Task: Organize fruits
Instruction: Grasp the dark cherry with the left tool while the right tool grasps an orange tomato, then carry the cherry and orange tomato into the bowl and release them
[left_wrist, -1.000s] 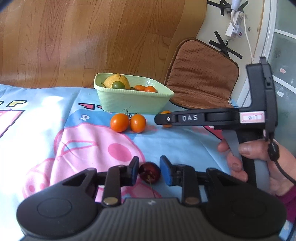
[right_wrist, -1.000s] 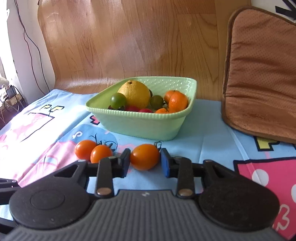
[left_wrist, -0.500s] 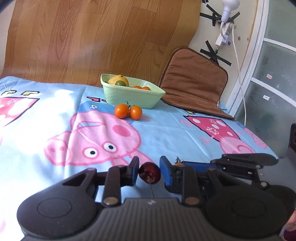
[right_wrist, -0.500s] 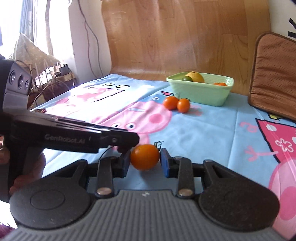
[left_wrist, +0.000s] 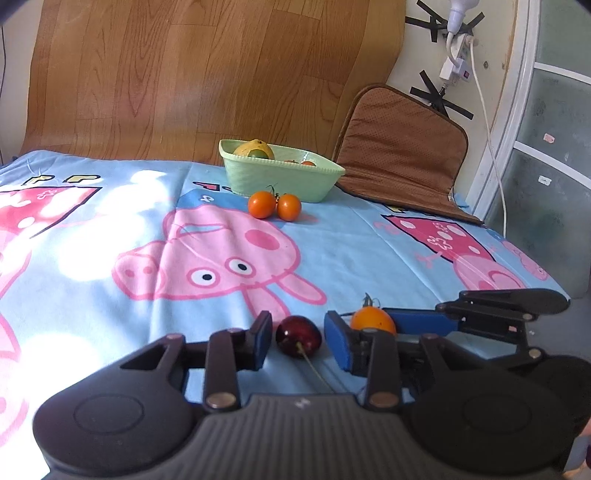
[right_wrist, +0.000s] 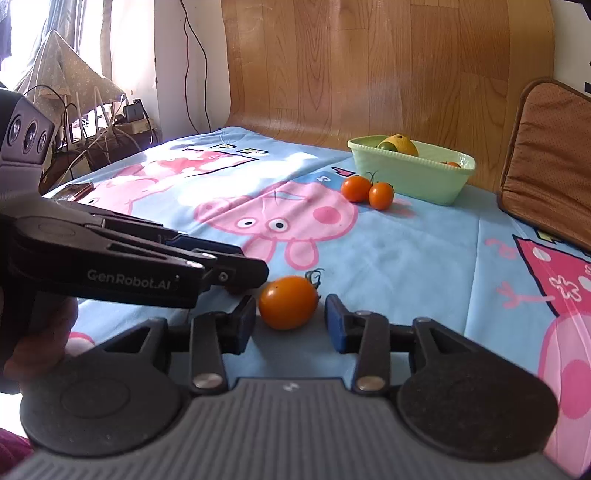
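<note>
Dark red glossy cherry (left_wrist: 298, 335) with thin stem, loose on the blanket (left_wrist: 110, 206) between parted left gripper (left_wrist: 297, 341) fingers, smooth orange tomato (right_wrist: 288, 302) likewise inside spread right gripper (right_wrist: 290, 322)

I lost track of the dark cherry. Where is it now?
In the left wrist view the cherry lies on the blanket between the open left gripper fingers, just left of the orange tomato.

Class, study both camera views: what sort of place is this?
Probably a room in a home. A cartoon pig blanket covers the surface, a green fruit bowl sits on it, and a brown cushion leans against the wall.
</note>
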